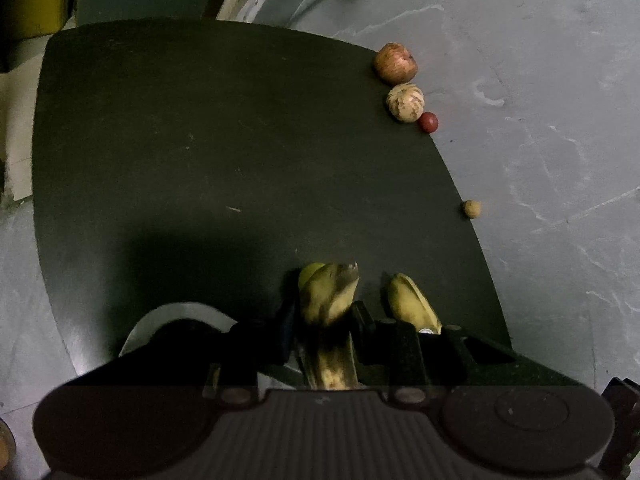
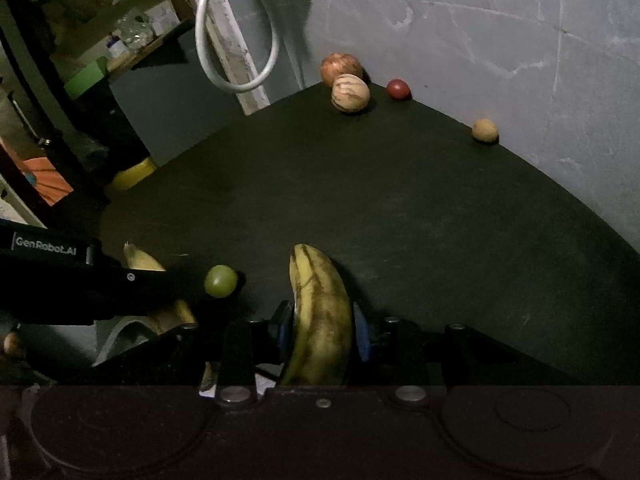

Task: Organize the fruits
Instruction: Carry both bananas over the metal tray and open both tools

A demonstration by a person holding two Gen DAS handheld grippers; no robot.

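My left gripper [image 1: 324, 316] is shut on a spotted banana [image 1: 328, 300] above the near edge of the dark table [image 1: 200, 140]. My right gripper [image 2: 320, 328] is shut on a second banana [image 2: 320, 312]; that banana also shows in the left wrist view [image 1: 412, 304]. A green grape [image 2: 220, 281] lies just beyond the left gripper body [image 2: 80, 276]. Along the table's far edge by the wall sit an apple [image 1: 395, 62], a striped round fruit [image 1: 405, 102], a small red fruit [image 1: 428, 122] and a small tan fruit [image 1: 472, 209].
A grey wall [image 2: 500, 32] borders the table on the right. A white cable loop [image 2: 240, 52] hangs at the far corner. A white dish [image 1: 176, 320] sits partly hidden under the left gripper. Shelves and clutter [image 2: 80, 60] stand left of the table.
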